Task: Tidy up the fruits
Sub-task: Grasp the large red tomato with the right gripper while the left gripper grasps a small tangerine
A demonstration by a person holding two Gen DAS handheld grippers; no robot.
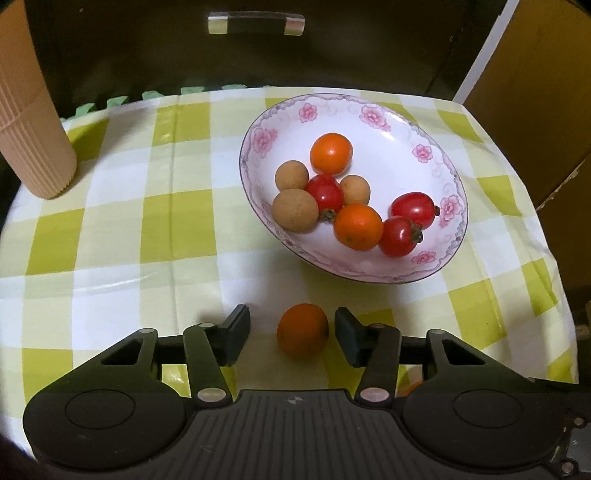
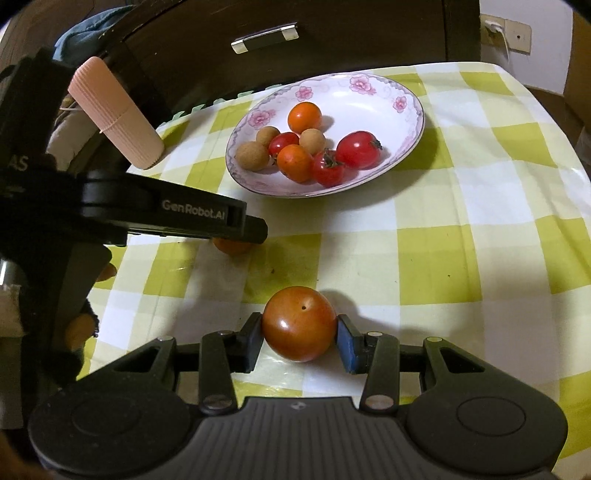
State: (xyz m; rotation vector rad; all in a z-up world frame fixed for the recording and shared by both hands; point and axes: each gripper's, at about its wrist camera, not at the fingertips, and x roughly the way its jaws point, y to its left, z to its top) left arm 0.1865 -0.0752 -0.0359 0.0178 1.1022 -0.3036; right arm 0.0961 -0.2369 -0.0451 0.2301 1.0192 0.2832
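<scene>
Tomato [image 2: 299, 324] clamped in right jaws, right view only; left jaws apart, straddling orange fruit [image 1: 302, 329]

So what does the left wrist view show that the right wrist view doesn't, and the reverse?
Only the left wrist view: the small orange fruit seen whole on the cloth between the left claw pads, with gaps either side.

Only the right wrist view: a large reddish-orange tomato clamped in the right claw, plus a white wall socket.

Both: the floral white bowl holding eight fruits, the ribbed pink cup, the green checked tablecloth.
</scene>
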